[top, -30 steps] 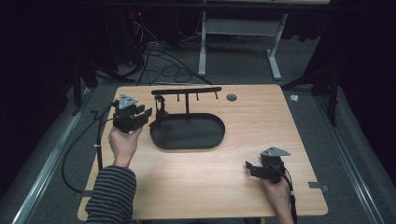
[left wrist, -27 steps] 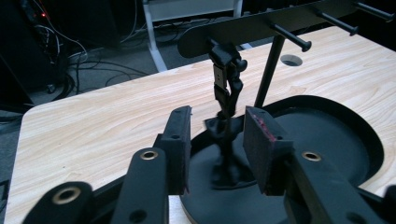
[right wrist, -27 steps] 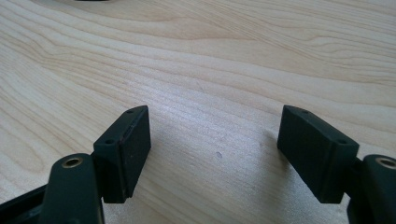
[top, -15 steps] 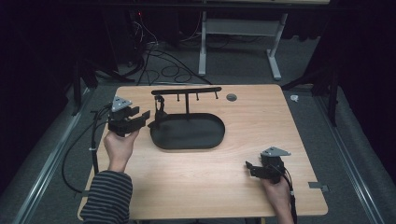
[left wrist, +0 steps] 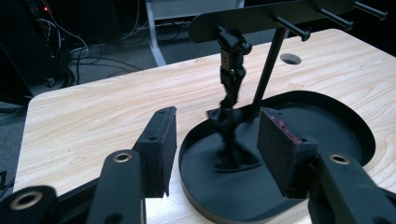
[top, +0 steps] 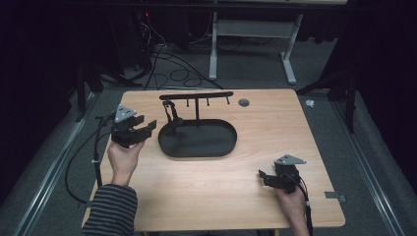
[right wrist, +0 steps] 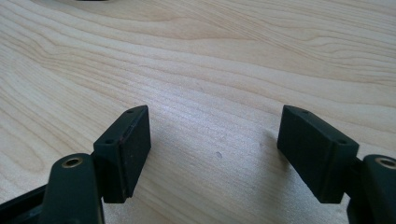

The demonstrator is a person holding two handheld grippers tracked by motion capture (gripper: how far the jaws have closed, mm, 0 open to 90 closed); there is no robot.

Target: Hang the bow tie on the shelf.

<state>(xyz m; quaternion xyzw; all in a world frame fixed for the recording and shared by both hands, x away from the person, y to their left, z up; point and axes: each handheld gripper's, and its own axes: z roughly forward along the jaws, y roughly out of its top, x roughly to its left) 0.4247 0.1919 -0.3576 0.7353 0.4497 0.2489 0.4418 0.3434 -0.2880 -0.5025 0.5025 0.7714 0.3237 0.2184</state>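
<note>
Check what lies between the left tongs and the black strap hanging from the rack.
Only the near rim of the black tray: left tongs, open, strap beyond on the rack, in the left gripper view.

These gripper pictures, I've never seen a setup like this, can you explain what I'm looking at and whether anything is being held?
A person sits at a wooden table with a hand-held two-jaw tool in each hand. The high view looks down from above; the other two pictures come from cameras riding on each tool.

The left gripper points at a black oval tray with a hook rack standing in it. A black strap hangs from one hook, its end resting in the tray. The jaws have just been opening, with nothing pressed between them.

The right gripper rests over bare wood, open and empty.
</note>
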